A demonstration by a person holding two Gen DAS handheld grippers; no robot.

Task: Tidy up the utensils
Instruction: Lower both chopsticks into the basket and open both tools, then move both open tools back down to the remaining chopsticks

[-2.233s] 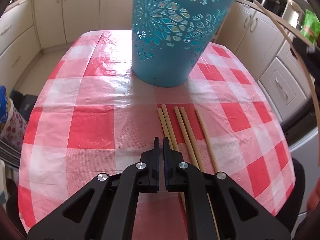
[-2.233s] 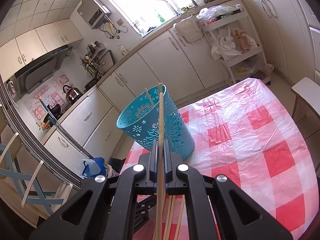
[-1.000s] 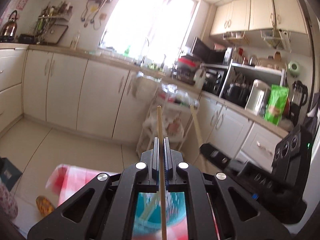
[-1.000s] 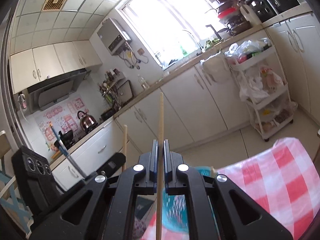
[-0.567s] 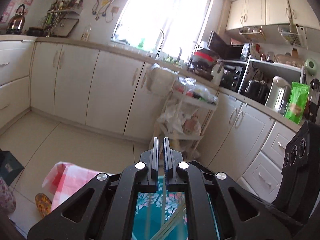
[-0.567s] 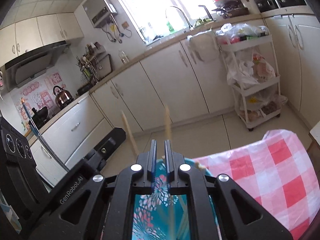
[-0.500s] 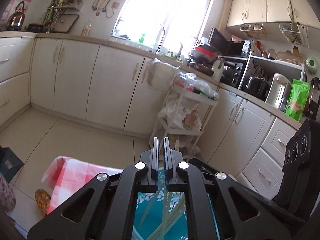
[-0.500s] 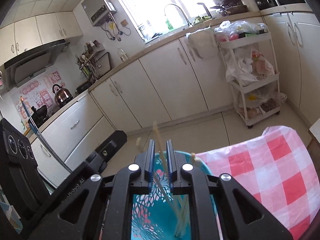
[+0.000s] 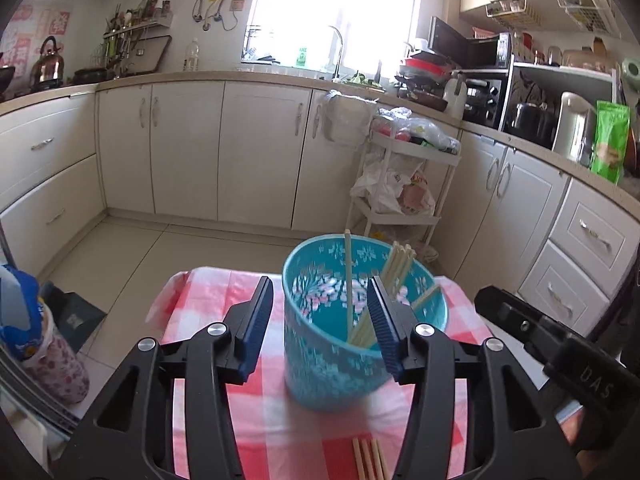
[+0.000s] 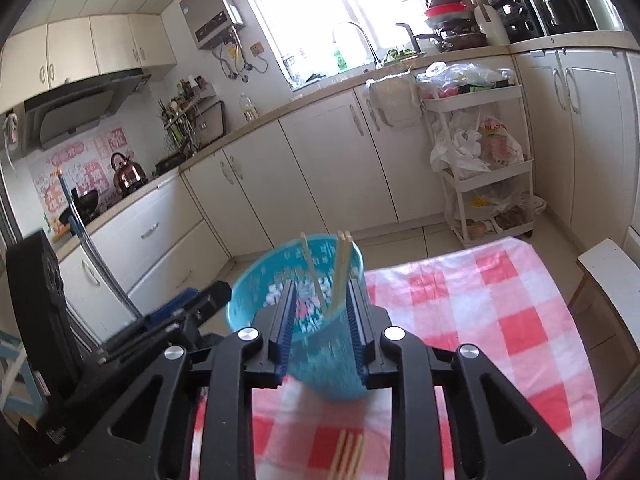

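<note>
The chopsticks still on the table (image 9: 370, 458) lie side by side at the near edge of the checked cloth (image 9: 200, 300), just below your grippers and in front of the teal holder (image 9: 332, 356). They look like light, stiff, smooth sticks, so expect them to roll or pivot if pinched off-centre; take one near its middle, across its width, and keep it level. Others already stand leaning inside the holder (image 10: 340, 268) (a perforated plastic bucket, probably light enough to tip if knocked). Your left gripper (image 9: 322, 320) hangs with jaws spread wide and empty, and your right gripper (image 10: 320, 320) is likewise parted, holding nothing, both framing the holder
</note>
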